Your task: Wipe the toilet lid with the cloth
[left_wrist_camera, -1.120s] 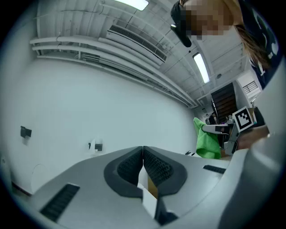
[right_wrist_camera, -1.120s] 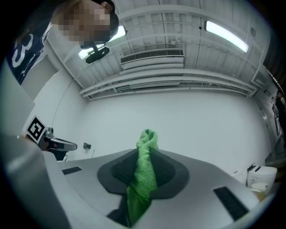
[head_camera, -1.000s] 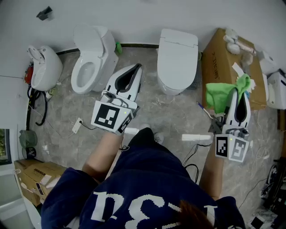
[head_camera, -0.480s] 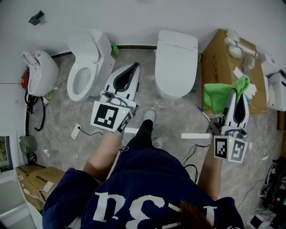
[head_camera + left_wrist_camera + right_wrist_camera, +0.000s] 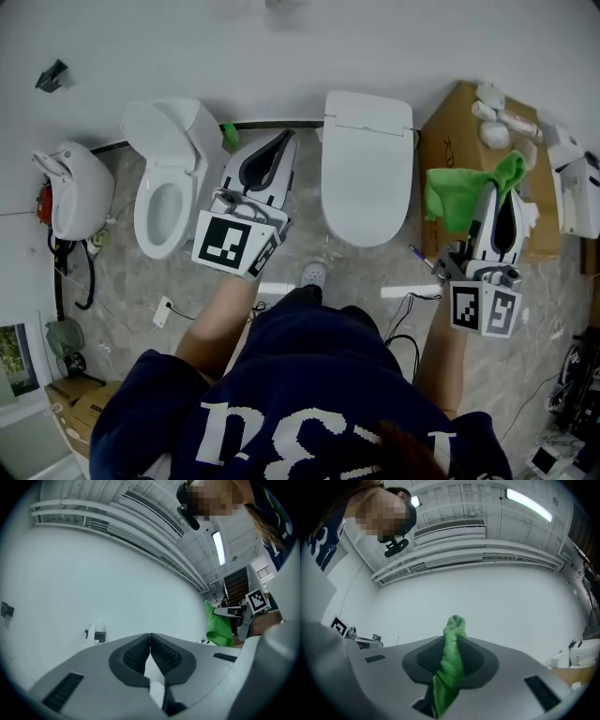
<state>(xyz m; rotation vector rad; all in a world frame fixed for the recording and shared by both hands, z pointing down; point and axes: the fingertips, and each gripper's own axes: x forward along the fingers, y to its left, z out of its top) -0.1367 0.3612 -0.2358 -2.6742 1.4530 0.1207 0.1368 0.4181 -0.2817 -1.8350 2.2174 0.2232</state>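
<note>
Two hand-held grippers hang short of the closed toilet lid point(image 5: 366, 159). The right hand-held gripper point(image 5: 503, 192), to the lid's right, pinches the green cloth point(image 5: 457, 195). The left hand-held gripper point(image 5: 284, 142), just left of the lid, is closed on nothing. I'd press the cloth flat on the lid and sweep in overlapping strokes. Print on the cardboard box point(image 5: 450, 112) right of the lid is too small to read.

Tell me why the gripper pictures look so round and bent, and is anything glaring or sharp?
Left gripper view: wide-angle lens bows the ceiling pipes and darkens the corners; the ceiling lamp glares. Right gripper view: same bowing, yet the green cloth in the jaws is sharp. Head view: even light, soft shadows.
</note>
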